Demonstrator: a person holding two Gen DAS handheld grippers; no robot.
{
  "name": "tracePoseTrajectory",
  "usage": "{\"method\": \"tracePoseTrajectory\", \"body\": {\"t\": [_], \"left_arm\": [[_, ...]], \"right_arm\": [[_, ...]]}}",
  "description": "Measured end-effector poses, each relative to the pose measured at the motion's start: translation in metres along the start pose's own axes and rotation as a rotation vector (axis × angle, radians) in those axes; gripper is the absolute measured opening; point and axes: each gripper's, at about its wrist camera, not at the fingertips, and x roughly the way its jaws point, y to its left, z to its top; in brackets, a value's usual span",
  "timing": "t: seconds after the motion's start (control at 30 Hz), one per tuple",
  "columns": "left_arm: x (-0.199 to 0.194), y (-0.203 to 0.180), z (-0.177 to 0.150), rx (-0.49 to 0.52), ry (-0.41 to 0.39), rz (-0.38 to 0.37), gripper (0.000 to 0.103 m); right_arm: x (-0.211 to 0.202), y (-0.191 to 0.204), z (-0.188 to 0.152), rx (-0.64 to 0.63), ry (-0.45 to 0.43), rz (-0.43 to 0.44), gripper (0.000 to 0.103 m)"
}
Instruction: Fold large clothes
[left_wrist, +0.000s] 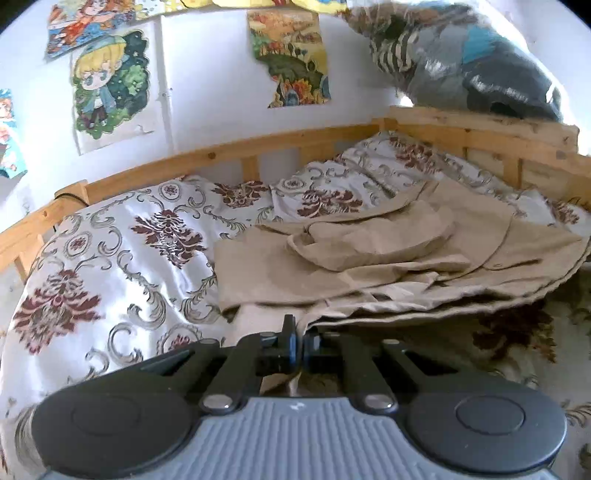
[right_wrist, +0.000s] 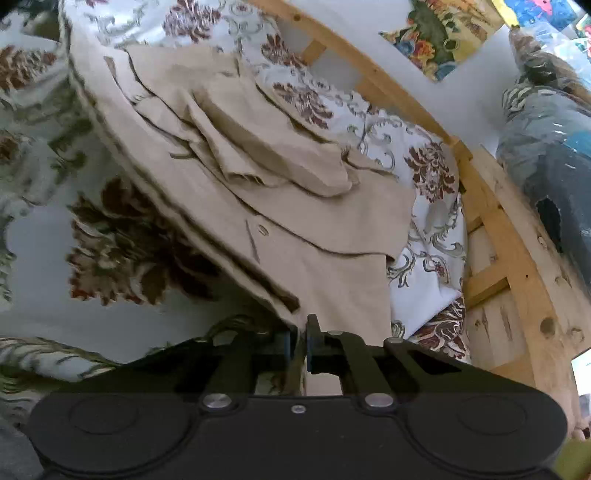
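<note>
Left gripper (left_wrist: 300, 345): jaws pinched shut on hem of beige garment (left_wrist: 369, 254). Right gripper (right_wrist: 299, 345): jaws clamped on same garment's near edge, apparently a corner. Garment: partly folded, spread over floral bedspread (left_wrist: 122, 258), toward 1 o'clock. Wooden bed rail (left_wrist: 229, 153): 12 o'clock, beyond

The left gripper (left_wrist: 300, 350) is pinched tight on the near edge of a tan shirt (left_wrist: 369, 258). The shirt lies past the jaws on a flowery bedspread (left_wrist: 110, 258), below a wooden bed rail (left_wrist: 221, 155).
</note>
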Motion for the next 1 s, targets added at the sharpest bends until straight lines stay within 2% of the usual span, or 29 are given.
{"method": "tracePoseTrajectory", "body": {"t": [0.2, 0.33, 0.43, 0.5, 0.7, 0.77, 0.8, 0.83, 0.87, 0.9, 0.93, 1.0], "left_arm": [[-0.055, 0.014, -0.004, -0.065, -0.021, -0.025, 0.003], [-0.064, 0.025, 0.012, -0.065, 0.014, -0.021, 0.003], [-0.040, 0.034, 0.033, -0.075, 0.088, -0.015, 0.003], [-0.014, 0.043, 0.049, -0.087, 0.143, -0.015, 0.003], [0.081, 0.051, 0.082, -0.085, 0.250, 0.016, 0.003], [0.118, 0.052, 0.086, -0.088, 0.288, 0.022, 0.003], [0.136, 0.052, 0.086, -0.088, 0.308, 0.025, 0.003], [0.151, 0.053, 0.083, -0.095, 0.323, 0.019, 0.004], [0.164, 0.054, 0.080, -0.101, 0.336, 0.008, 0.004], [0.175, 0.054, 0.078, -0.104, 0.347, -0.001, 0.004], [0.188, 0.054, 0.075, -0.108, 0.357, -0.010, 0.004], [0.203, 0.054, 0.073, -0.105, 0.374, -0.017, 0.004]], "right_arm": [[-0.061, 0.008, 0.012, -0.059, -0.058, -0.048, 0.004], [-0.087, 0.007, 0.022, -0.083, -0.109, -0.071, 0.005], [-0.079, 0.004, 0.037, -0.106, -0.144, -0.142, 0.006], [-0.063, -0.002, 0.048, -0.078, -0.149, -0.175, 0.008], [0.013, -0.019, 0.081, -0.042, -0.136, -0.276, 0.012], [0.040, -0.023, 0.088, -0.019, -0.123, -0.310, 0.020], [0.055, -0.026, 0.091, 0.004, -0.118, -0.337, 0.034], [0.068, -0.029, 0.094, 0.035, -0.114, -0.368, 0.054], [0.076, -0.032, 0.095, 0.072, -0.116, -0.392, 0.066], [0.081, -0.034, 0.094, 0.125, -0.134, -0.413, 0.083], [0.082, -0.034, 0.093, 0.166, -0.157, -0.426, 0.093], [0.082, -0.031, 0.087, 0.243, -0.205, -0.469, 0.102]]}}
